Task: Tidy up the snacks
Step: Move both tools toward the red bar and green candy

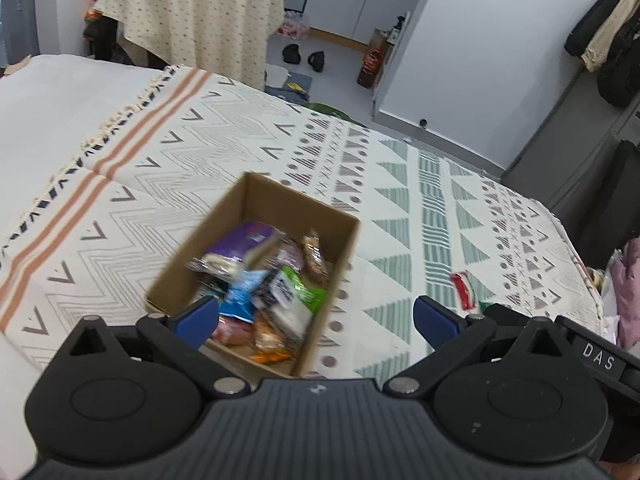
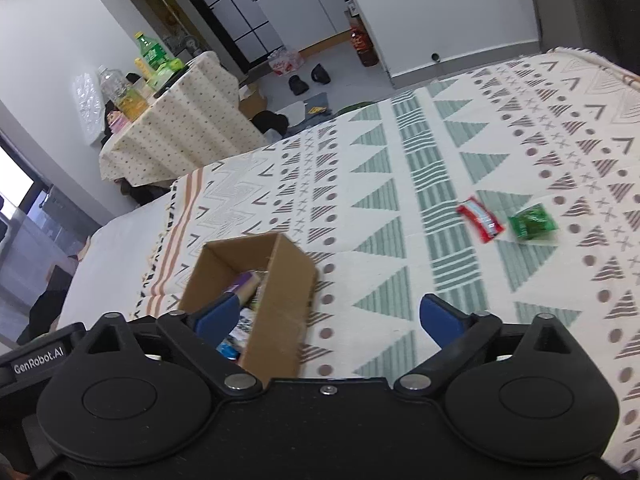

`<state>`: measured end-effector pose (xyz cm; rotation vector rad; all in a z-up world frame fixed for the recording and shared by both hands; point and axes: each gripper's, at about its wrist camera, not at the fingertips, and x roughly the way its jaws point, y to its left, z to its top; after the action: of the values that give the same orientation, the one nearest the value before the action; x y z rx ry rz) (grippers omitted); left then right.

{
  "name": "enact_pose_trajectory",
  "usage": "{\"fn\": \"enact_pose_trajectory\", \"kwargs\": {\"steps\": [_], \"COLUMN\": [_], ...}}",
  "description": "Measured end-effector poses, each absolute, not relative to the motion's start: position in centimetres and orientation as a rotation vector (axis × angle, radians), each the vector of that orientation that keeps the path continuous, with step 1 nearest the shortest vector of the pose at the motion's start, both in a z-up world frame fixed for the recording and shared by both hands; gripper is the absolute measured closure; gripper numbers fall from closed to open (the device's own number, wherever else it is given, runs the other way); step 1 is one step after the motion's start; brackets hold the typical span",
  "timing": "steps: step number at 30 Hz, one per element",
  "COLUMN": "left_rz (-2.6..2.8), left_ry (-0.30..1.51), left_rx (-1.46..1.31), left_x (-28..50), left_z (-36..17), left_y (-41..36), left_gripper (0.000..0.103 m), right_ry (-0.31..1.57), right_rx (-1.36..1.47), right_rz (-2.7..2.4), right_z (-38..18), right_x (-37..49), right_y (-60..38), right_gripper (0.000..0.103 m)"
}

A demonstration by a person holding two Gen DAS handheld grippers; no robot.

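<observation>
An open cardboard box (image 1: 260,196) rests on the patterned bedspread, filled with several snack packets: a purple one (image 1: 244,242), a blue one (image 1: 244,292), a green one (image 1: 304,290). My left gripper (image 1: 316,318) hovers open over the box's near right corner, nothing between its blue fingers. In the right wrist view the same box (image 2: 280,304) lies at lower left. A red packet (image 2: 479,219) and a green packet (image 2: 533,223) lie loose on the bedspread to the right. My right gripper (image 2: 328,320) hangs open just right of the box, empty. The red packet (image 1: 462,289) also shows in the left wrist view.
The bed (image 2: 400,184) carries a cream spread with green and grey triangles. Beyond it stands a round table (image 1: 196,12) with bottles under a dotted cloth. Shoes (image 1: 306,58) and a bottle (image 1: 370,66) lie on the floor by white cabinets. Clothes (image 1: 608,32) hang at right.
</observation>
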<state>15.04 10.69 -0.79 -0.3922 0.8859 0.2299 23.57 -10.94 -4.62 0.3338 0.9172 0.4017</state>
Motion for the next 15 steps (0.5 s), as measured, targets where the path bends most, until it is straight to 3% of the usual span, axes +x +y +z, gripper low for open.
{"fn": "enact_pose_trajectory", "kwargs": {"steps": [15], "left_rz": [0.199], "left_ry": [0.863], "left_rx": [-0.376], "left_x": [15.7], "left_z": [-0.2], "left_y": [4.4], "left_gripper": [0.000], "right_ry": [0.874], "right_rx": [0.330], "right_rz": [0.346], "right_z": [-4.9], "right_x": [22.7], "right_y": [-18.6], "right_gripper": [0.000]}}
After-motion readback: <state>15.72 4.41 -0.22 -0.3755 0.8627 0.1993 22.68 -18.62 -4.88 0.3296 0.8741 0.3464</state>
